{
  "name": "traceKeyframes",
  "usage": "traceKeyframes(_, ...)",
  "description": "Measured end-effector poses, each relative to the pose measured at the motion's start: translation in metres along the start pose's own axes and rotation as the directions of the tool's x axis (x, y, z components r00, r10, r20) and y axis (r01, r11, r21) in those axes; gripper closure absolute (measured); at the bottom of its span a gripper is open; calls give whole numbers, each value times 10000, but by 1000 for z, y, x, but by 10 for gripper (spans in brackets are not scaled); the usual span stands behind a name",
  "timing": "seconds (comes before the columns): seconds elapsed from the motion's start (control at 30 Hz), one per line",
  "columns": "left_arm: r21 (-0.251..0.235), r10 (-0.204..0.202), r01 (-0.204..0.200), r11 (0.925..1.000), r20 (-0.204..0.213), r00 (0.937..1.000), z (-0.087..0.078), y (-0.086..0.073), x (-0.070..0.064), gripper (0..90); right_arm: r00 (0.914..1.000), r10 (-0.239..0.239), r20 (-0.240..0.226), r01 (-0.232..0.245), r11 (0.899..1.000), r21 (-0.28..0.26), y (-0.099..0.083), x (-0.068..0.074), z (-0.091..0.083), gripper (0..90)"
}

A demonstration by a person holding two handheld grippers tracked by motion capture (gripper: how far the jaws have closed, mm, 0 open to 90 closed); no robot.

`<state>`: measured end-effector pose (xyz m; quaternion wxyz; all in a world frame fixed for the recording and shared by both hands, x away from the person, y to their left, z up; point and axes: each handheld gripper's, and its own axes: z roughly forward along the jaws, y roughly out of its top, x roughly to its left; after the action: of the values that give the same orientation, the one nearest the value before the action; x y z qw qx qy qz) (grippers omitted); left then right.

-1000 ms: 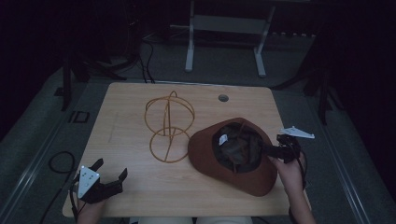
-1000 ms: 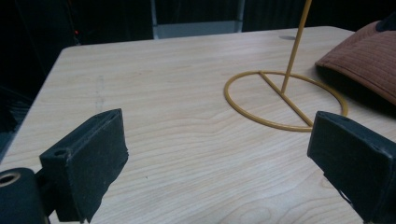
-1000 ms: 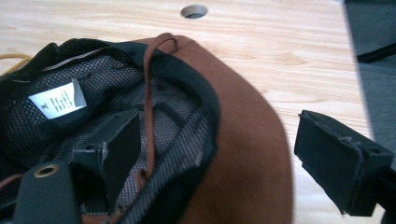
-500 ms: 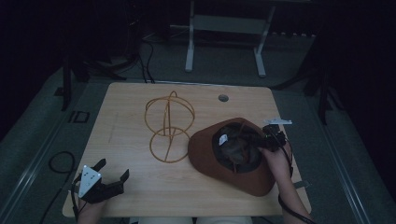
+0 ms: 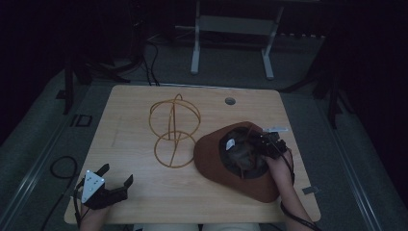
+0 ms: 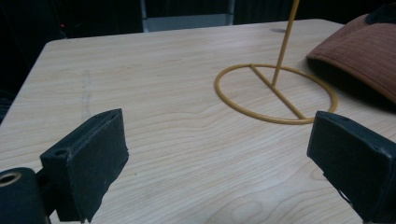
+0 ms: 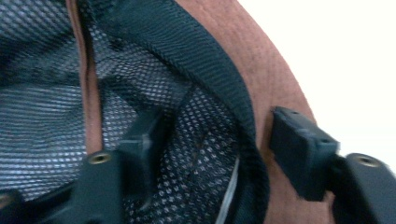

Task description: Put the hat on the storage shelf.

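Note:
A brown wide-brimmed hat [image 5: 211, 166] lies upside down on the right of the wooden table [image 5: 144, 197], its dark mesh lining [image 7: 46, 93] facing up. A yellow wire hat stand [image 5: 174, 126] rises just left of it. My right gripper [image 5: 257, 140] is at the far right of the crown opening. It is open [image 7: 215, 144], with one jaw inside on the mesh and the other outside on the brown brim [image 7: 275, 84], the black sweatband between them. My left gripper [image 5: 116, 174] rests open near the front left corner [image 6: 219, 154], facing the stand [image 6: 286, 42] and the hat [image 6: 359, 51].
A round cable hole [image 5: 230, 101] sits near the table's far edge. A white desk frame [image 5: 231, 29] stands on the dark floor behind. Cables [image 5: 57, 168] trail on the floor at the left. Bare tabletop lies between my left gripper and the stand.
My right gripper has moved left from the hat's outer brim to the rim of the crown opening. My left gripper has stayed put.

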<state>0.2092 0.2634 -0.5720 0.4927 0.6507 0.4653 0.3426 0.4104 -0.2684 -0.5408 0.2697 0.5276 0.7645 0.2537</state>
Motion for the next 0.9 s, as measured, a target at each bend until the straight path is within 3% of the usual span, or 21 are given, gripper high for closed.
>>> traceKeyframes(0.13,29,-47,47,10000,-34,10000,0,0,0,55,9982,-157,573,164,9998,-126,-2,3,-1,563)
traceKeyframes(0.27,52,-77,78,10000,-81,9999,0,0,1,60,9941,-124,1080,138,9998,-120,-4,2,-1,765)
traceKeyframes(0.37,62,-145,145,9999,-56,9999,0,0,1,60,9917,-93,1278,124,9997,-233,-5,3,-2,811)
traceKeyframes(0.6,161,-91,91,9998,-12,10000,1,0,1,60,9956,434,826,-334,9923,-1189,5,-5,-25,832)
traceKeyframes(0.8,364,-52,55,9993,-105,9999,2,-1,2,60,9964,830,158,-778,9742,-2120,13,-10,-52,836)
traceKeyframes(0.9,390,-70,73,9992,-97,9999,3,-1,2,60,9960,888,68,-840,9624,-2585,17,-9,-65,836)
